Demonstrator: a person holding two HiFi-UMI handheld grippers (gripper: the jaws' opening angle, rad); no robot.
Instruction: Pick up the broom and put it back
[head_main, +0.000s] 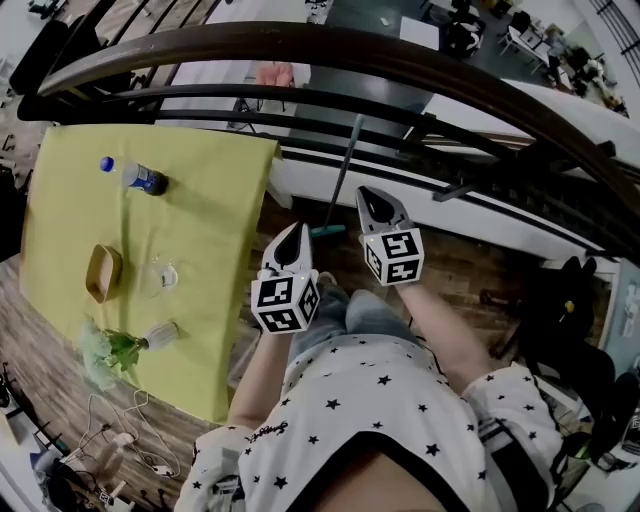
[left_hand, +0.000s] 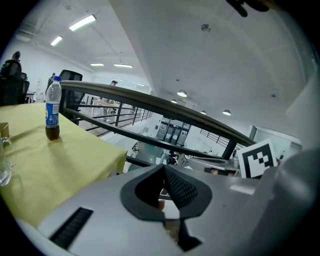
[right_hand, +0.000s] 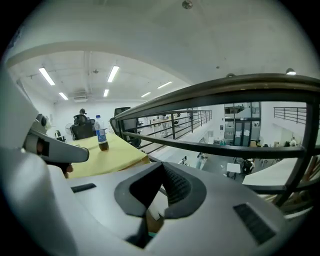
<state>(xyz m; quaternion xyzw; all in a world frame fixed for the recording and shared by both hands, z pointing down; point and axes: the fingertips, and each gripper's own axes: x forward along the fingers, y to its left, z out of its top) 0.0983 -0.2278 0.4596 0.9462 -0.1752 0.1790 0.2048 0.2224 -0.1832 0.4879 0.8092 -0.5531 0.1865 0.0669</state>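
**Grippers.** The left gripper (head_main: 293, 235) has its jaws closed tip to tip, and nothing sits between the pads. The right gripper (head_main: 370, 198) is likewise fully closed and empty. Both are held side by side in front of the person, with the right one slightly further forward. Both point toward the dark curved metal railing (head_main: 300, 45).

**Task object.** The broom with a teal handle and teal head (head_main: 343, 175) is held by neither gripper.
- It stands ahead of both grippers, in the gap between their tips.
- Its head rests on the wooden floor at the foot of the railing, just right of the left gripper's tip and just left of the right gripper's tip.
- Its handle rises away from the grippers up to the rail bars.

**Surroundings.**
- A table under a yellow-green cloth (head_main: 200, 200) lies to the left of the left gripper.
- On it, furthest ahead of the gripper, stands a clear plastic bottle with a blue cap and blue label (head_main: 135, 176).
- A small wooden bowl (head_main: 103, 272) lies well to the left of the left gripper, level with it.
- A clear drinking glass (head_main: 160, 277) stands just beside the bowl, on the side nearer the gripper.
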